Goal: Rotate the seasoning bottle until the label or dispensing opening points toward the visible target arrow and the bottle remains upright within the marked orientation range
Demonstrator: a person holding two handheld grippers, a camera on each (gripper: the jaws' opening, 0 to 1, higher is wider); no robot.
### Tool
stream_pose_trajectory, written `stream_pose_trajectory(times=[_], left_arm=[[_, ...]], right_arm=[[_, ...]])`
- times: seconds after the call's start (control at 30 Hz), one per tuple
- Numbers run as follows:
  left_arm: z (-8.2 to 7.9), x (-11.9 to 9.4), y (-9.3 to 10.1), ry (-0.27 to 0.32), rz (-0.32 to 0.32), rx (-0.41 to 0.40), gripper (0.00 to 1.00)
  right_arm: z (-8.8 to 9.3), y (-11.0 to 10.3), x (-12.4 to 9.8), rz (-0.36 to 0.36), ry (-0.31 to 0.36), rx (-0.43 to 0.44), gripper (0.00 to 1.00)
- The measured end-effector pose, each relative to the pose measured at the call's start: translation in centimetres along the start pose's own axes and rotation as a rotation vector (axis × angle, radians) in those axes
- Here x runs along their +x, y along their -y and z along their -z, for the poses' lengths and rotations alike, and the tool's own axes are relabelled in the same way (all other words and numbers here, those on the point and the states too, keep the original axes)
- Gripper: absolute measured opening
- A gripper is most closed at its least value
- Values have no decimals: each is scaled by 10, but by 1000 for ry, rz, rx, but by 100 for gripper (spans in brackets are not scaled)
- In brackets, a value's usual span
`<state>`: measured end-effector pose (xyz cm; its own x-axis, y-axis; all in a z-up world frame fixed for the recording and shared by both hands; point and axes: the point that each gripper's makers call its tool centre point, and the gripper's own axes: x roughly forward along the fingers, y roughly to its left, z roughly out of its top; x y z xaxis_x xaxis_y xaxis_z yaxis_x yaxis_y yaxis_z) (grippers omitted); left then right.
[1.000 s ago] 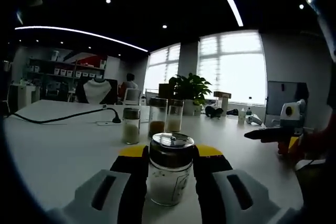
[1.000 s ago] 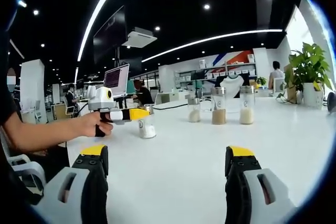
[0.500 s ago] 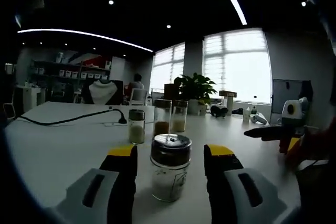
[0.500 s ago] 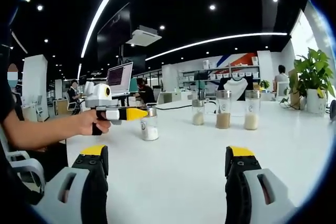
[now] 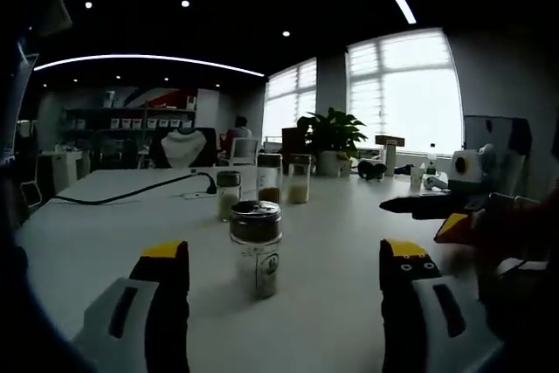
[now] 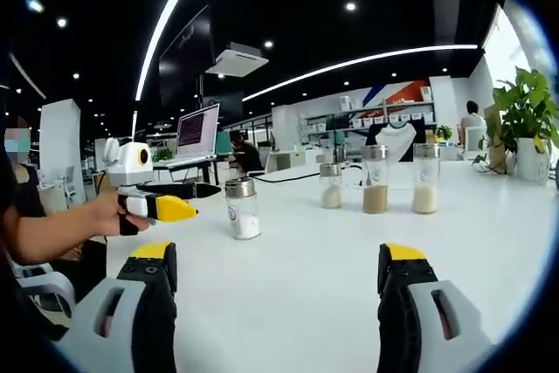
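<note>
Where the left gripper (image 5: 284,272) looks forward, its fingers (image 5: 168,268) stand wide apart holding nothing, and the seasoning bottle (image 5: 257,248) stands upright on the white table (image 5: 87,233) between and beyond them, untouched. From the right gripper (image 6: 275,272), fingers (image 6: 400,272) equally spread and empty, the bottle (image 6: 241,208) stands just beside the left gripper's (image 6: 162,207) yellow tips, three jars (image 6: 376,179) farther back.

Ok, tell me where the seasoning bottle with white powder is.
The seasoning bottle stands upright on the white table, ahead of the open left gripper, apart from it, with three other bottles behind.
</note>
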<state>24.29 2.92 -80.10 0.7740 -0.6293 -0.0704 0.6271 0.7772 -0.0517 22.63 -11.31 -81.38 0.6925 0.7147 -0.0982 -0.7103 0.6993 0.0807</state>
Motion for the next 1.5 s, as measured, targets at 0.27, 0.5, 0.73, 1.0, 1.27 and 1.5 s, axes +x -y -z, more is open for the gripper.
stream_pose_trajectory(times=[0.27,0.5,0.73,1.0,1.27,1.5], left_arm=[[1,-18,7,-5,-44,63,100],[3,-26,7,19,-59,13,100],[7,-31,12,7,-51,6,100],[10,-39,9,-3,-71,18,100],[10,-39,11,11,-79,0,100],[9,-39,13,15,-73,-5,100]], right_arm=[[-8,-1,14,-26,-2,-15,99],[-17,3,27,-27,16,-7,99],[-26,16,47,-15,21,-16,99],[-30,25,67,-35,19,-6,95],[-48,42,97,2,77,33,84],[-46,62,127,77,80,13,79]])
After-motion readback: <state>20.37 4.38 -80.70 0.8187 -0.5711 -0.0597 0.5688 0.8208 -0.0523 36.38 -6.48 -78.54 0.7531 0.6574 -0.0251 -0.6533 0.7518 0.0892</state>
